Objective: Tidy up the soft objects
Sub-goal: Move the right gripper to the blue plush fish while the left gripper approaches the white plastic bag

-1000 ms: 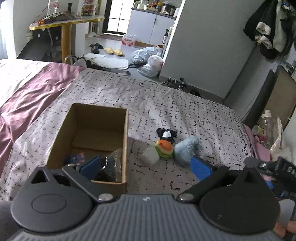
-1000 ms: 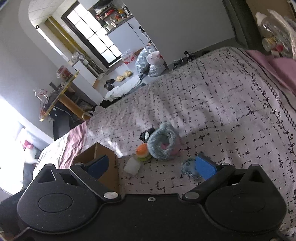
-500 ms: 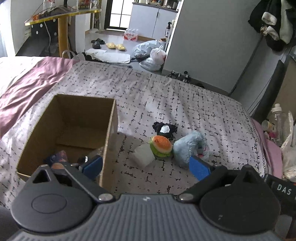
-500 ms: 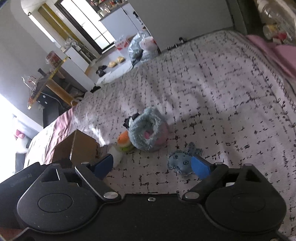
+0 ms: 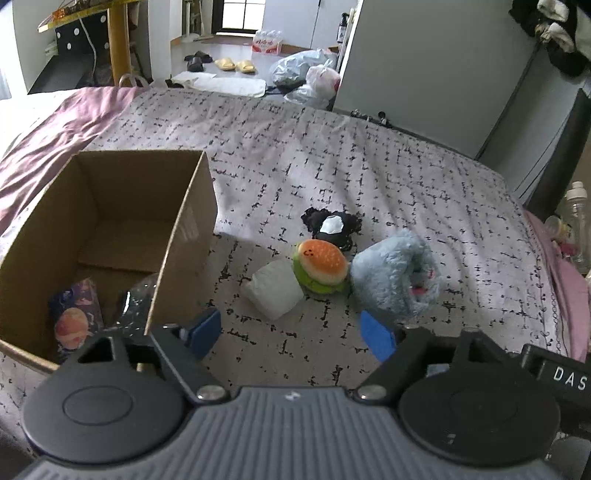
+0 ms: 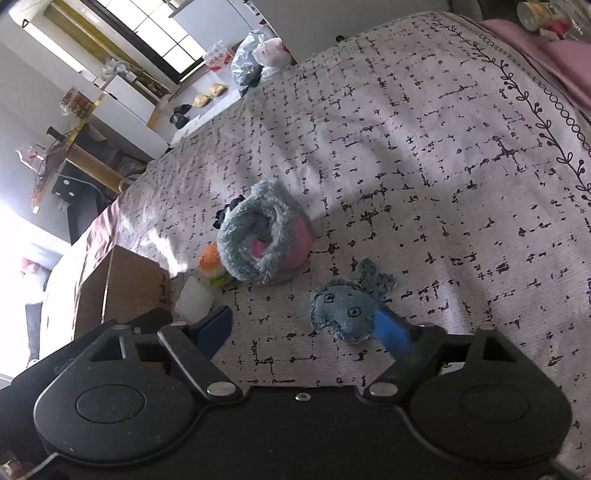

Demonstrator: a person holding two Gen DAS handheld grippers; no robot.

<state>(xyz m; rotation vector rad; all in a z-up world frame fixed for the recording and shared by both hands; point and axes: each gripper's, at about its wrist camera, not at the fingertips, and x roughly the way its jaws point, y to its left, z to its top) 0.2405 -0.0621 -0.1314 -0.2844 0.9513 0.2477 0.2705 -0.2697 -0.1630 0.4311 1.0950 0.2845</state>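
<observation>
An open cardboard box [image 5: 184, 221] stands on the bed at the left and holds a planet-print pouch [image 5: 74, 325] and a clear plastic item. Right of it lie a white soft block [image 5: 275, 293], a burger plush [image 5: 320, 266], a black and white plush [image 5: 332, 227] and a fluffy blue and pink slipper [image 5: 397, 280]. My left gripper [image 5: 291, 334] is open and empty, just before the white block. In the right wrist view a small blue denim fish toy [image 6: 345, 304] lies by the right fingertip. My right gripper [image 6: 306, 328] is open and empty. The slipper [image 6: 262, 240] and the box [image 6: 125, 284] show there too.
The bed has a grey patterned cover [image 5: 369, 166] and a purple sheet [image 5: 55, 125] at the left. Bottles [image 5: 572, 221] stand beyond the right edge. Bags [image 5: 306, 77], slippers and a yellow table [image 5: 92, 22] are on the floor past the foot of the bed.
Both grippers have moved forward and lower toward the toys. The left one shifted right, from over the box to the white block. The denim fish now sits by the right fingertip.
</observation>
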